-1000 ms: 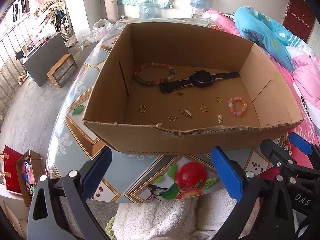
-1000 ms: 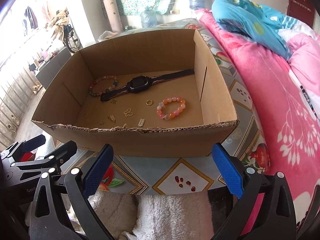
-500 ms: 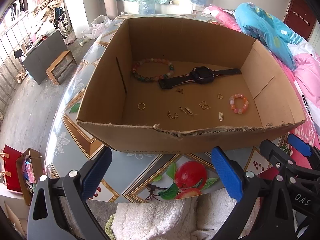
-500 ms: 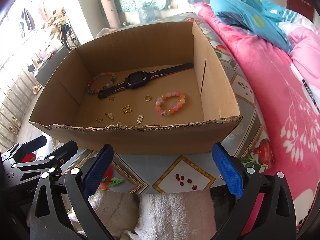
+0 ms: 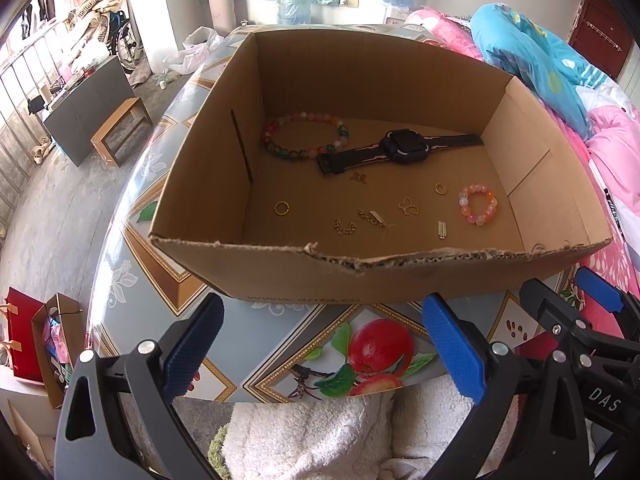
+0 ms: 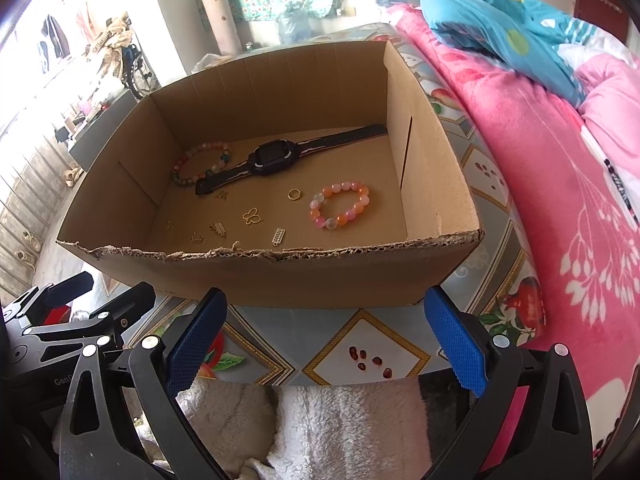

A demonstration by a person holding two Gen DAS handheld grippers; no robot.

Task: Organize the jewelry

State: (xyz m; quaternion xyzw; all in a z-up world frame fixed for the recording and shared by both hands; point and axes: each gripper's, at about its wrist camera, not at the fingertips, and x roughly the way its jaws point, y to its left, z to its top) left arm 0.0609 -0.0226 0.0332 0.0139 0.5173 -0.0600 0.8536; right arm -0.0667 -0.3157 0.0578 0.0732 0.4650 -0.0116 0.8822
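Observation:
An open cardboard box (image 5: pixel 280 272) (image 6: pixel 280 276) stands on a fruit-patterned table. Inside lie a black watch (image 5: pixel 404 146) (image 6: pixel 274 158), a multicoloured bead bracelet (image 5: pixel 304 134) (image 6: pixel 202 162), a small pink-orange bead bracelet (image 5: pixel 478 204) (image 6: pixel 340 205), gold rings (image 5: pixel 281 208) (image 6: pixel 294 194), a butterfly charm (image 5: pixel 409 206) (image 6: pixel 253 217) and several small gold pieces. My left gripper (image 5: pixel 322 350) hangs open in front of the box's near wall, holding nothing. My right gripper (image 6: pixel 324 346) is open too, also short of the box, and empty.
The table (image 5: pixel 132 280) has a curved left edge with floor below. A pink quilt (image 6: pixel 540 168) and blue bedding (image 6: pixel 500 28) lie to the right. White fleece (image 6: pixel 340 428) sits under both grippers. Paper bags (image 5: pixel 36 340) stand on the floor at left.
Both grippers have risen and tilted a little, so the views look more steeply down into the box. Nothing inside the box has moved.

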